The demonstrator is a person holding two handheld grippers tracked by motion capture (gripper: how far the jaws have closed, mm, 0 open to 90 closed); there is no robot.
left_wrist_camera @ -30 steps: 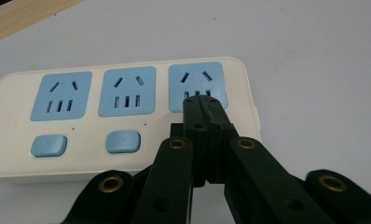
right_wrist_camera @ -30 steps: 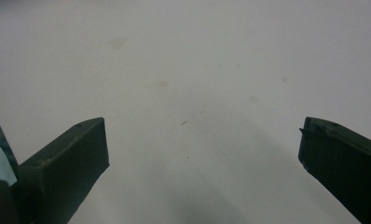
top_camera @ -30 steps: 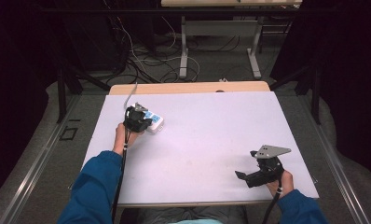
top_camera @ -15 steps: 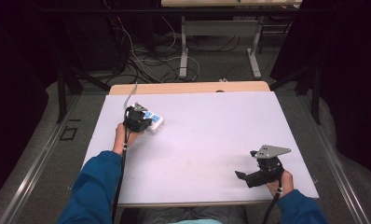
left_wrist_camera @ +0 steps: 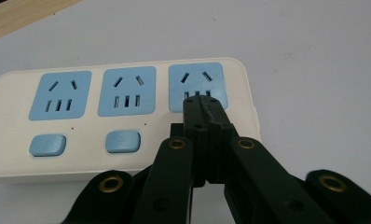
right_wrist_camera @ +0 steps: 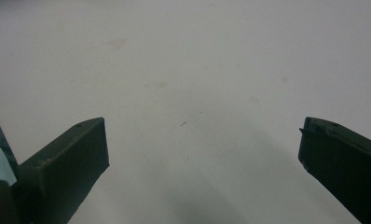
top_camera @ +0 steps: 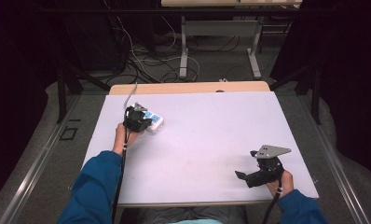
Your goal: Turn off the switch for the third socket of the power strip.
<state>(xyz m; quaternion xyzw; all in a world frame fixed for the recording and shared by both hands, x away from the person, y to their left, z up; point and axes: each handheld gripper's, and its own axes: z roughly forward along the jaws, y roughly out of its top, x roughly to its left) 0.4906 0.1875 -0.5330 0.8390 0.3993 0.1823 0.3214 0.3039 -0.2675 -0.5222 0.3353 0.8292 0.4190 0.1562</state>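
A white power strip (top_camera: 154,123) with three blue sockets lies at the table's back left. In the left gripper view the power strip (left_wrist_camera: 118,116) shows two blue buttons below its sockets. My left gripper (left_wrist_camera: 200,101) is shut, jaws pressed together with nothing between them. Its tips lie over the strip just below the rightmost socket and hide the spot under them. From above, the left gripper (top_camera: 138,120) sits at the strip's near-left side. My right gripper (top_camera: 243,176) rests low at the table's front right, jaws wide apart. The right gripper (right_wrist_camera: 202,135) has bare table between its fingers.
The white table top (top_camera: 211,135) has a wooden strip (top_camera: 188,87) along its far edge. Beyond it, on the floor, stand a metal table frame (top_camera: 218,32) and loose cables (top_camera: 141,65). Blue sleeves enter from the bottom.
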